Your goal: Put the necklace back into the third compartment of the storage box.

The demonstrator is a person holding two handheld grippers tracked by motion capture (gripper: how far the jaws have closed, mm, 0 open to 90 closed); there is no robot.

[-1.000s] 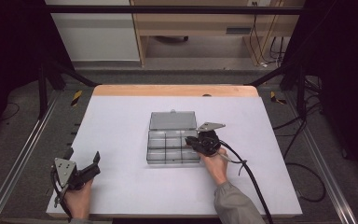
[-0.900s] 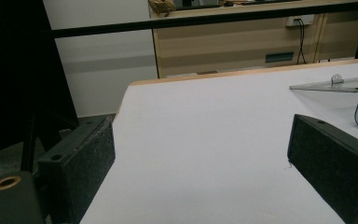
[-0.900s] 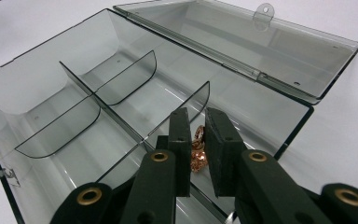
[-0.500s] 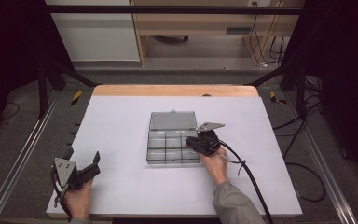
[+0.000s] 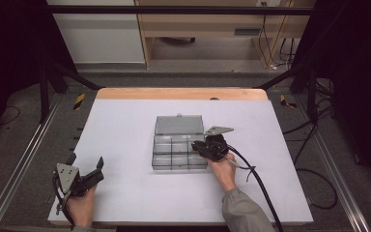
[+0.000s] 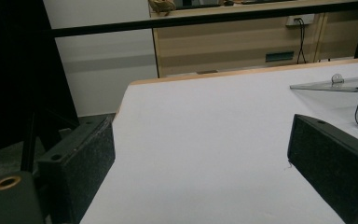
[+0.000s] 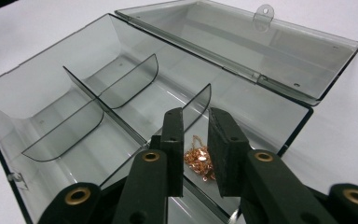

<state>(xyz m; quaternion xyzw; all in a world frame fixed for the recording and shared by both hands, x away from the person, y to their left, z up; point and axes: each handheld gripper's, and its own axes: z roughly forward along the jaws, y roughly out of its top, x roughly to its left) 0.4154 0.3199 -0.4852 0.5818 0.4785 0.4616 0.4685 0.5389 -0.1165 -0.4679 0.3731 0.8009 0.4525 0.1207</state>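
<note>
A clear plastic compartment box (image 5: 178,153) lies mid-table with its lid (image 5: 178,124) folded back flat. My right gripper (image 5: 196,146) reaches in over the box's right side. In the right gripper view its jaws (image 7: 195,113) stand a narrow gap apart and have just been opening. A thin copper-coloured chain (image 7: 198,159) lies on the compartment floor beneath that gap, and the pads do not press on it. My left gripper (image 5: 86,160) rests at the front left of the table, wide open (image 6: 203,123) with nothing between its fingers.
Smoky dividers (image 7: 109,88) split the box into several compartments, and the others look bare. The lid (image 6: 326,86) edges into the left gripper view at the right. White tabletop (image 5: 125,125) surrounds the box, with a wooden strip (image 5: 181,94) along the far edge.
</note>
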